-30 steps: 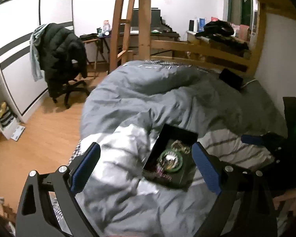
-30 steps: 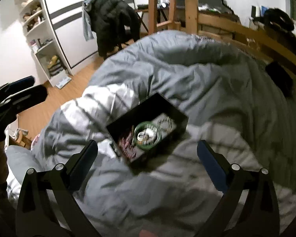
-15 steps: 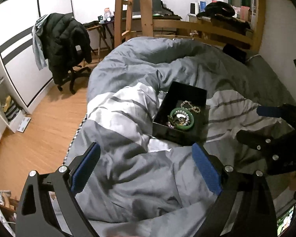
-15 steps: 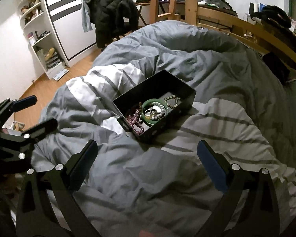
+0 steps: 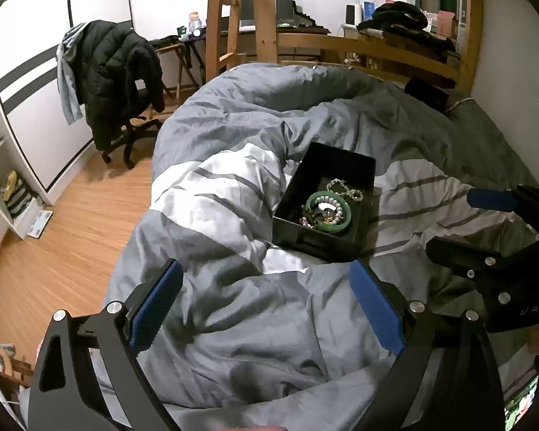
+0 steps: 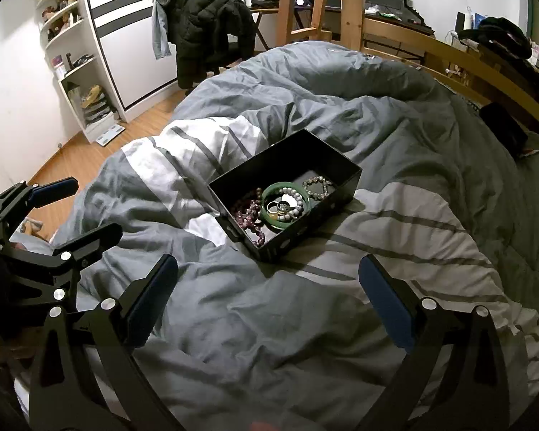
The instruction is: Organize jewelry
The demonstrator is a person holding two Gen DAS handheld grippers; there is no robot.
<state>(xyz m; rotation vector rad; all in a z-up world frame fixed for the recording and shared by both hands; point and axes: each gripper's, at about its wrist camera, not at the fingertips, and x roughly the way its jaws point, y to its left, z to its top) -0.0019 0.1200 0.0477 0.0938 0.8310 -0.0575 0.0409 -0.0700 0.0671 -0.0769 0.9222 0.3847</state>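
Bracelets [image 6: 284, 204] and beads lie heaped in the black box [image 6: 341, 165] on the bed [image 6: 305, 323]; both grippers, left [image 5: 266, 301] and right [image 6: 269, 287], hover near the box, jaws spread and empty; sorted or not, I can't judge.

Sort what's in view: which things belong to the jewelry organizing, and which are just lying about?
Job:
black box
green bangle
purple bead bracelet
pale bead bracelet
left gripper and right gripper, both open

Lying about:
striped duvet
black jacket on chair
wooden ladder

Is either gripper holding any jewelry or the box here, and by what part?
Nothing is held. Left gripper and right gripper are both open, short of the black box.
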